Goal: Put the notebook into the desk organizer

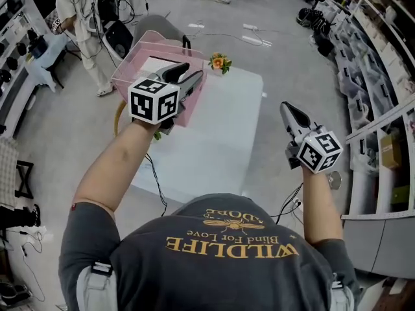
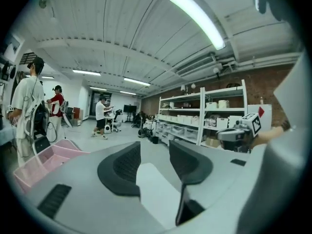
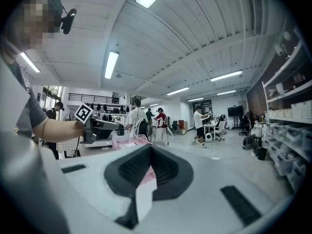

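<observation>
A pink desk organizer (image 1: pixel 133 60) stands at the far left corner of the white table (image 1: pixel 207 141). Something flat and white (image 1: pixel 157 64), perhaps the notebook, lies inside it. My left gripper (image 1: pixel 188 71) is raised over the organizer's near edge, and in the left gripper view (image 2: pixel 154 150) its jaws stand apart with nothing between them. The organizer (image 2: pixel 44 160) shows low at the left there. My right gripper (image 1: pixel 286 111) hangs beyond the table's right edge. Its jaws (image 3: pixel 150 147) meet at the tips and hold nothing. Both grippers point out across the room.
A small bunch of orange flowers (image 1: pixel 220 61) sits at the table's far edge. A grey chair (image 1: pixel 155 26) stands behind the organizer. Shelves with bins (image 1: pixel 376 96) line the right side. People (image 1: pixel 81 18) stand at the far left. Cables (image 1: pixel 155 180) hang at the table's near-left edge.
</observation>
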`<state>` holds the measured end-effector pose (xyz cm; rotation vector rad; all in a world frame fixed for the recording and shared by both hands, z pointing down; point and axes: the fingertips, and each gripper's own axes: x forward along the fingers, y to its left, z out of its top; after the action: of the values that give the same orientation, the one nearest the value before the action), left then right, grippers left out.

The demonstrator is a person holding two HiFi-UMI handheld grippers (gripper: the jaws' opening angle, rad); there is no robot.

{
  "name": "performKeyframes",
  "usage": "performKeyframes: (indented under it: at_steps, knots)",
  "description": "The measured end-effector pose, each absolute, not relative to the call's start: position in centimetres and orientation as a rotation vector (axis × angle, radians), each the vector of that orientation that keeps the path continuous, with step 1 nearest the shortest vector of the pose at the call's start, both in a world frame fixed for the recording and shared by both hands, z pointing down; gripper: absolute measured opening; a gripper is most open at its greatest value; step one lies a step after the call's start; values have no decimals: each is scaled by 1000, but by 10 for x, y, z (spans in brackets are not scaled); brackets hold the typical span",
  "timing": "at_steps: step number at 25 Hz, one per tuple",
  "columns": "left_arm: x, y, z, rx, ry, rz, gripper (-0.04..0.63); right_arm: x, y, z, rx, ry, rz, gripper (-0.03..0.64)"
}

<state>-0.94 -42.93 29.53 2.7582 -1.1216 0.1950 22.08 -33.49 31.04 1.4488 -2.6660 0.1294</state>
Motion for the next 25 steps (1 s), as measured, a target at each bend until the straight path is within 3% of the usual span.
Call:
performKeyframes:
  at_steps: [11,16,25]
  knots:
    - [100,-316,291,2927,-899,-58,85,319,-273,310,1531,-2648,112,2]
    - [133,-287,309,2894,-883,-134,1,359,-247,321,1590,-2622,149,2]
    - [155,-259,336,2886,-899,-119,0,391,-219,339,1640,-2603,217,1]
